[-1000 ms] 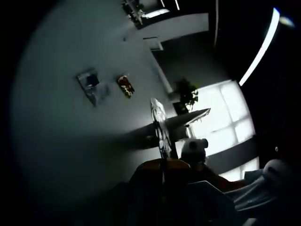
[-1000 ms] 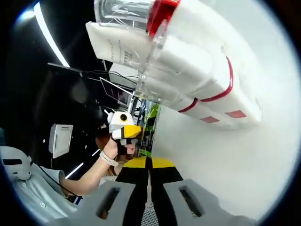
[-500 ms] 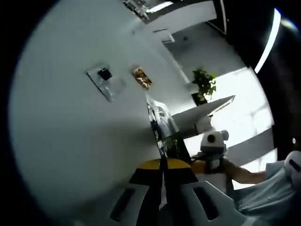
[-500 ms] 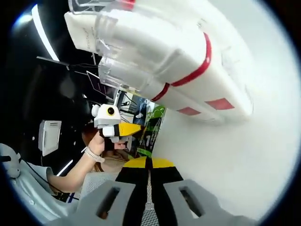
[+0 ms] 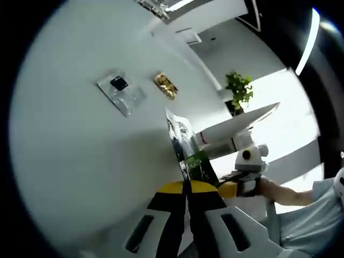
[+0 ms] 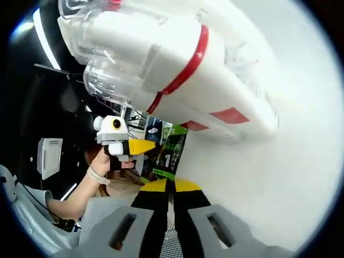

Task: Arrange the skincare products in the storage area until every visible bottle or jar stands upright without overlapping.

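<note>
Two claws, both pressed together with nothing visibly between the jaws: left claw point(image 5: 185, 188) and right claw point(image 6: 171, 185). I take the green carton point(image 5: 189, 153) as my landmark; it sits just beyond the tips in both gripper views, and I cannot tell whether either claw touches it.

Finding on the task's thing: in the right gripper view a white pack with red bands point(image 6: 231, 80), with a clear plastic holder point(image 6: 107, 75) against one end, lies beyond the green carton and off to one side of the claw's line. Its long axis runs slantwise across the view, not along the jaws. Because the camera is rolled, I cannot state whether it stands or lies on the worktop point(image 5: 80, 161).

In the left gripper view, a foil sachet point(image 5: 121, 92) and a small gold packet point(image 5: 166, 86) lie flat on the worktop, well beyond the green carton and apart from each other.

Judgement: the right claw is the nearer one to the white pack. It would need to spread its jaws and turn to meet the pack across its narrow side. The left claw points away from the pack, toward the sachets.

Pose: both claws are held low, side by side, tilted well over, each aimed past the green carton.
</note>
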`<state>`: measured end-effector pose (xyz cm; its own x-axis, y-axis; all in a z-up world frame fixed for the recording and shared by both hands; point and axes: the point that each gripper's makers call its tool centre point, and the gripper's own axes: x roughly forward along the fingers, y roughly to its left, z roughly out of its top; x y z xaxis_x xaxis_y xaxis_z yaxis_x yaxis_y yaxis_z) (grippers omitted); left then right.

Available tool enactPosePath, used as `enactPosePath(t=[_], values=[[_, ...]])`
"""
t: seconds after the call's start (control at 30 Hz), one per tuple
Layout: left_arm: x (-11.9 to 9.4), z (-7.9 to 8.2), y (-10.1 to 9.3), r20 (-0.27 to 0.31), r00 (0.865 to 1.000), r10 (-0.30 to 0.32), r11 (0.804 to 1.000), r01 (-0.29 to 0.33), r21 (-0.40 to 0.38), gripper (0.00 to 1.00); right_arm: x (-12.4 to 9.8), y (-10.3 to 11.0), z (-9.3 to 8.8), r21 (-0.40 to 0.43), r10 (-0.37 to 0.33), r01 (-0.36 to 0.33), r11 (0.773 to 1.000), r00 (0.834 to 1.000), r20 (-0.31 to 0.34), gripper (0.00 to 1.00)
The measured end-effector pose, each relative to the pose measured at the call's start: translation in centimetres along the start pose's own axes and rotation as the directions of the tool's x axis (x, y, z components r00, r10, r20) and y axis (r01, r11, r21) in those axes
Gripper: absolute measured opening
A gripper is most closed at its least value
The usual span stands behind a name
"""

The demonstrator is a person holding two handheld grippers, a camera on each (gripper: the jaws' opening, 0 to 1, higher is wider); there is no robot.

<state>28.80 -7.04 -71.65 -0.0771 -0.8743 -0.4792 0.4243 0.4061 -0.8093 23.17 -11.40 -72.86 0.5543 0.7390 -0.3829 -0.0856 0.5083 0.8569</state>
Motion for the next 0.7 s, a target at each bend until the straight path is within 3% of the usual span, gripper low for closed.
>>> enactPosePath(t=[0.47,0.53,0.7], values=[[0.3,0.4,0.1,-0.001,1.000,-0.001,1.000,0.001,-0.003,0.00,-1.1,-1.5,0.4,-0.116,-0.110,0.110,0.987,0.994,0.006,0.09],[0.3,0.5,0.3,0.000,1.000,0.005,1.000,-0.005,-0.007,0.00,-1.3,-1.7,0.5,-0.191,-0.140,0.136,0.972,0.990,-0.003,0.10],[0.5,0.5,1.0,-0.004,1.000,0.029,1.000,-0.029,-0.005,0.00,-1.3,-1.2,1.2,-0.407,-0.204,0.190,0.893,0.979,0.010,0.10]])
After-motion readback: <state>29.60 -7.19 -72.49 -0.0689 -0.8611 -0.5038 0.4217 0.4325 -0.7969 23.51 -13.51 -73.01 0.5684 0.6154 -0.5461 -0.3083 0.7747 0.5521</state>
